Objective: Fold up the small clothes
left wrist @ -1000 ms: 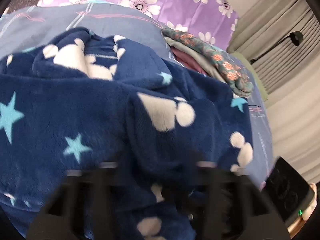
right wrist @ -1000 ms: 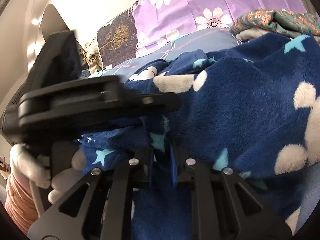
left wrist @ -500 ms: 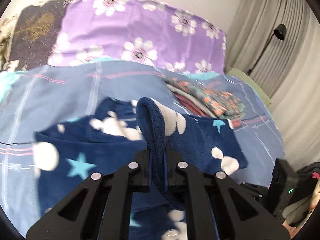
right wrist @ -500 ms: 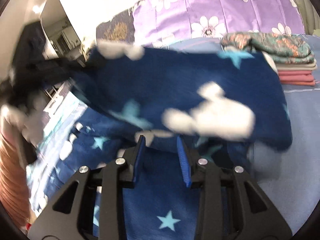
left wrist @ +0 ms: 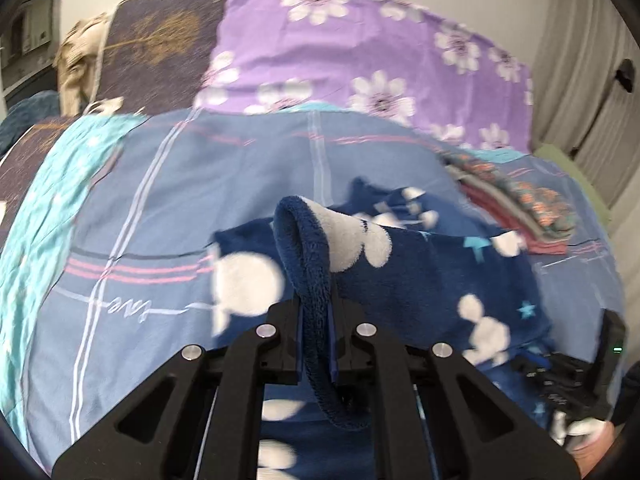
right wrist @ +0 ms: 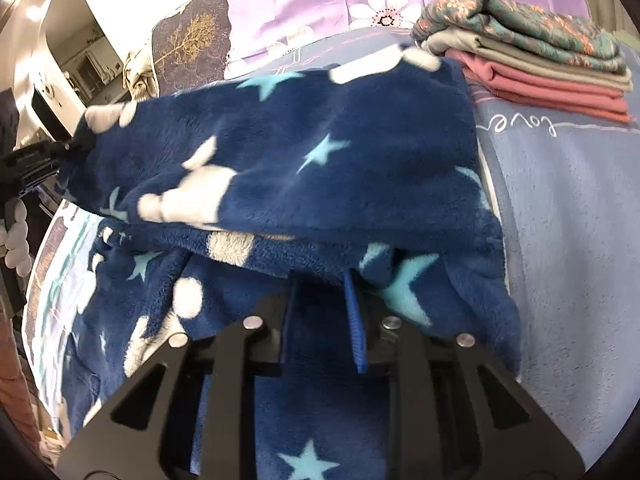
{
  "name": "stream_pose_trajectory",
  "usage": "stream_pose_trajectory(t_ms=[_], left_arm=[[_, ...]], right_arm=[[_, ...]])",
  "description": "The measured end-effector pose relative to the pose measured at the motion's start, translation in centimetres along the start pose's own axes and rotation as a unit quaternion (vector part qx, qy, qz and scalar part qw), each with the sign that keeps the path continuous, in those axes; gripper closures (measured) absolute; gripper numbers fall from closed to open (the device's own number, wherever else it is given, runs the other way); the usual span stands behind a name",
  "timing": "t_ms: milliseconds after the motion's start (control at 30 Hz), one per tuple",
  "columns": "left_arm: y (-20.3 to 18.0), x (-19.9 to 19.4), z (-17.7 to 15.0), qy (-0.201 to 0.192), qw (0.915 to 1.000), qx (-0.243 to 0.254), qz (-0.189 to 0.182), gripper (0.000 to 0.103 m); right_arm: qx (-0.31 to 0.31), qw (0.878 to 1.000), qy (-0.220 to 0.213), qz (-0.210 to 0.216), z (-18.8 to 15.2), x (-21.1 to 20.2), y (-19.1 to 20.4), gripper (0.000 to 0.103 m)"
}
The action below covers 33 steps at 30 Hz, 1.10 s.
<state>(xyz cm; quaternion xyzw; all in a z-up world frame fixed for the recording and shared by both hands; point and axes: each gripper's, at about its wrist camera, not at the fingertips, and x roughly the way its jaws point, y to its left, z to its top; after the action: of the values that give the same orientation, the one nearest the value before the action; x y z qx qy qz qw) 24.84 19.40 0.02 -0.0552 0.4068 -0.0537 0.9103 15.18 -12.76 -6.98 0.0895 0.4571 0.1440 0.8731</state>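
A navy fleece garment (left wrist: 420,280) with white blobs and teal stars lies spread on the bed. My left gripper (left wrist: 318,312) is shut on a rolled edge of it, and the cloth loops up between the fingers. In the right wrist view that gripper (right wrist: 36,160) holds the edge raised at the far left, so a flap of the garment (right wrist: 300,152) hangs stretched over the lower layer. My right gripper (right wrist: 320,292) sits low under the flap's near edge. Its jaws are closing, with a gap still between them and fleece lying beneath.
A stack of folded clothes (right wrist: 532,60), floral on top and pink below, sits on the blue checked bed sheet (right wrist: 560,220) to the right. A purple flowered quilt (left wrist: 360,52) lines the back. A white-gloved hand (right wrist: 16,240) shows at the left edge. Curtains and a black lamp (left wrist: 624,74) are at the right.
My left gripper drew back and up with the garment's edge, stretching the flap out. My right gripper let go of the cloth it pinched and its jaws now stand apart.
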Motion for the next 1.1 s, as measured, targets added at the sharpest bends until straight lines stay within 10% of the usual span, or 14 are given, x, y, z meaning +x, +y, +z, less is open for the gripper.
stream_pose_trajectory(t_ms=[267, 500, 600, 833, 1100], left_arm=[[3.1, 3.3, -2.7, 0.011, 0.9923, -0.002, 0.124, 0.082], [-2.3, 1.6, -4.2, -0.027, 0.9974, 0.05, 0.044, 0.061], [-4.2, 6.0, -6.5, 0.027, 0.9932, 0.091, 0.067, 0.058], [-4.7, 6.6, -7.3, 0.001, 0.9898, 0.111, 0.089, 0.055], [-4.7, 6.5, -7.6, -0.003, 0.9904, 0.108, 0.087, 0.055]], right_arm=[[-0.026, 1.0, -0.001, -0.01, -0.3, 0.3, 1.0, 0.067], [-0.037, 0.999, -0.002, -0.02, -0.3, -0.3, 1.6, 0.069], [-0.047, 0.999, -0.01, -0.012, -0.2, -2.3, 1.9, 0.074], [-0.091, 0.994, -0.058, -0.015, 2.1, -5.2, 3.5, 0.075], [-0.037, 0.999, 0.013, -0.012, 1.2, 0.9, 1.1, 0.074]])
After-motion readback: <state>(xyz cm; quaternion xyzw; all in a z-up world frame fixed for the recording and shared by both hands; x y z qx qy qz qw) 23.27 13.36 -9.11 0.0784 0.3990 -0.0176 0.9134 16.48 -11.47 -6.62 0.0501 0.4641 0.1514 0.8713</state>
